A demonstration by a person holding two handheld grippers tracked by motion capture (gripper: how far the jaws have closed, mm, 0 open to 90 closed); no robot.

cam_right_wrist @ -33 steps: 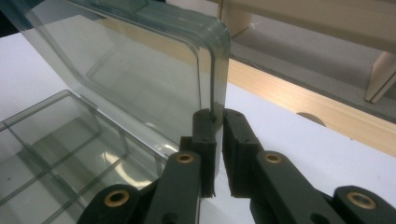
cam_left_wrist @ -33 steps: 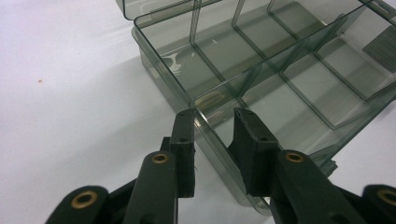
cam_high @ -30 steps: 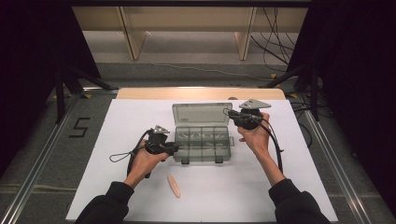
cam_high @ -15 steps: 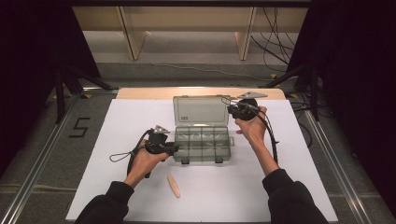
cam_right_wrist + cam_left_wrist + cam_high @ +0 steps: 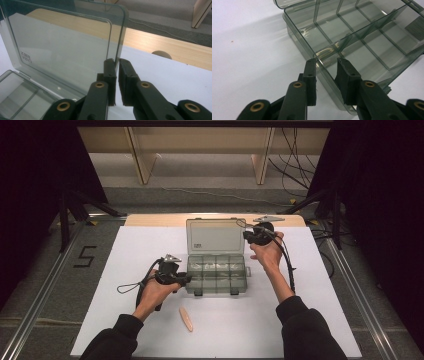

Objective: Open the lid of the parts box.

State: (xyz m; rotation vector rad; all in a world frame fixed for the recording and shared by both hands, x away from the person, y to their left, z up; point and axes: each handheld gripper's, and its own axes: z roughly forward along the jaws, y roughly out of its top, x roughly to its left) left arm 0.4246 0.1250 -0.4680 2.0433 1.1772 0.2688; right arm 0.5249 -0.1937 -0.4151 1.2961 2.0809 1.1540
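A clear grey compartment box (image 5: 216, 274) stands in the middle of the white sheet, its lid (image 5: 214, 236) raised nearly upright behind it. My left gripper (image 5: 181, 278) is at the box's near left corner. In the left gripper view its jaws (image 5: 326, 61) straddle that corner of the box (image 5: 362, 47), one outside and one inside, closed on the wall. My right gripper (image 5: 248, 236) is shut on the lid's right edge. The right gripper view has that thin edge of the lid (image 5: 62, 50) pinched between the right gripper's (image 5: 116, 61) pads. The compartments look empty.
A tan oblong piece (image 5: 186, 318) lies on the white sheet (image 5: 320, 320) near the front, below the box. A wooden strip (image 5: 150, 220) runs along the sheet's far edge. Cables trail from both grippers. Shelf legs (image 5: 141, 155) stand beyond the table.
My right gripper has moved a little left and away with the lid's edge, and the lid has swung further up. The left gripper and the box base have stayed put.
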